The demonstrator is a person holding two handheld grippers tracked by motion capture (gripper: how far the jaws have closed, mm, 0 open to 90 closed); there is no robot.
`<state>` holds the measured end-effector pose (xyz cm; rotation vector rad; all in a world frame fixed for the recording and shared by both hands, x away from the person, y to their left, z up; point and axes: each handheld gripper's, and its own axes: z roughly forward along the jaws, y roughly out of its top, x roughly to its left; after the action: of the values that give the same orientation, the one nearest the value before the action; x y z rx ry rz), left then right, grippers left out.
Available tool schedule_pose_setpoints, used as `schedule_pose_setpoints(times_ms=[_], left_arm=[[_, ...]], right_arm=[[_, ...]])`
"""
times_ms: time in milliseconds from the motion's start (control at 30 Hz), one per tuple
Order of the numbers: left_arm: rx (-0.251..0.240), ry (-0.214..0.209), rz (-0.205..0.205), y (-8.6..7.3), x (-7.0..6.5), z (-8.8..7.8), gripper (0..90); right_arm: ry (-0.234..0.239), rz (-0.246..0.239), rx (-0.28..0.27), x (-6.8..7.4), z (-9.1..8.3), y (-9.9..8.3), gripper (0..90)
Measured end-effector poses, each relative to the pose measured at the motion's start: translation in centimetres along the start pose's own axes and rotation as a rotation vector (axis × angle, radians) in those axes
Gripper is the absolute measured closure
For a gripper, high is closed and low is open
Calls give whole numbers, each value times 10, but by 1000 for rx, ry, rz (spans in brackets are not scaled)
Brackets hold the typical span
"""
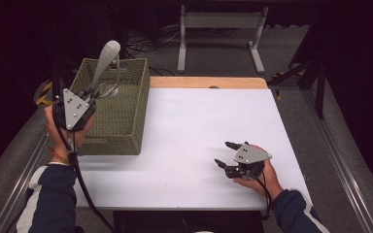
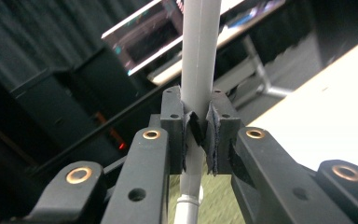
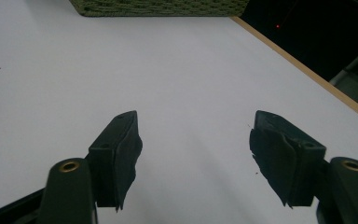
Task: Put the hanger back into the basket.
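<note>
While left tool (image 1: 93, 92) clamps grey utensil handle (image 1: 104, 60) over green woven basket (image 1: 126, 116), right tool (image 1: 227, 154) gapes empty.

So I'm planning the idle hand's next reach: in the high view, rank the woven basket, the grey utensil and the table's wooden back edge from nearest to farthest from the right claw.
1. Woven basket, to the right claw's left.
2. Wooden back edge, far side.
3. Grey utensil, upright over the basket, clamped in the left claw.

Dim room, perhaps grey carpet (image 1: 291, 43)
</note>
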<state>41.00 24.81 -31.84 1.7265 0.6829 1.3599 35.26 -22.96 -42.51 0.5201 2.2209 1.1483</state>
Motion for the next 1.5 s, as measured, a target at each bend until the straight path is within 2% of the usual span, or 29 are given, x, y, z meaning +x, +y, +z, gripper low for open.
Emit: schedule_pose_setpoints(times_ms=[100, 300, 367, 400, 467, 500, 567, 600, 700, 767, 833, 900, 967, 1033, 1067, 1100, 1133, 1200, 1300, 1333, 1500], left_arm=[[60, 7, 28, -15, -4, 8, 799], [117, -5, 54, -32, -8, 15, 798], [137, -39, 47, -34, -8, 15, 795], [143, -44, 50, -36, -9, 14, 794], [202, -97, 52, -38, -9, 17, 789], [220, -138, 47, -41, -11, 18, 790], [243, -190, 27, -43, -13, 19, 758], [251, -198, 28, -44, -14, 18, 744], [222, -241, -2, -44, -16, 15, 724], [209, -268, -5, -43, -17, 12, 660], [214, -273, -5, -42, -18, 11, 642], [197, -298, -8, -42, -19, 8, 632], [193, -296, -4, -42, -20, 7, 568], [137, -363, -42, -42, -19, 4, 562], [153, -352, -21, -40, -21, 3, 543], [153, -352, -21, -40, -21, 3, 501], [148, -401, -33, -41, -25, 3, 501], [141, -415, -23, -41, -28, 2, 518], [159, -420, -29, -41, -35, 2, 323], [153, -431, -39, -42, -36, 1, 312], [136, -412, -66, -41, -42, -6, 159]], right_arm=[[6, -4, 7, 0, 1, -1, 324], [1, -19, 18, 0, 2, -2, 326], [7, -22, 23, 0, 2, -2, 326], [4, -25, 25, 1, 2, -2, 325], [7, -37, 29, 1, 3, -2, 323], [10, -38, 33, 2, 3, -2, 320], [10, -40, 38, 2, 3, -1, 319], [12, -42, 42, 2, 3, -1, 319], [12, -42, 42, 2, 4, -1, 317], [10, -45, 47, 1, 4, -1, 312], [15, -44, 52, 1, 5, -1, 311], [17, -45, 54, 2, 5, -1, 310], [16, -45, 53, 2, 5, -1, 311], [16, -43, 52, 2, 5, -1, 309], [19, -42, 51, 1, 4, -1, 309], [19, -42, 51, 1, 4, -1, 309], [22, -42, 54, 1, 5, -1, 309], [21, -44, 56, 1, 5, -1, 309], [22, -46, 58, 2, 5, -1, 307], [23, -44, 56, 2, 5, -1, 307], [16, -42, 55, 1, 4, -1, 307]])
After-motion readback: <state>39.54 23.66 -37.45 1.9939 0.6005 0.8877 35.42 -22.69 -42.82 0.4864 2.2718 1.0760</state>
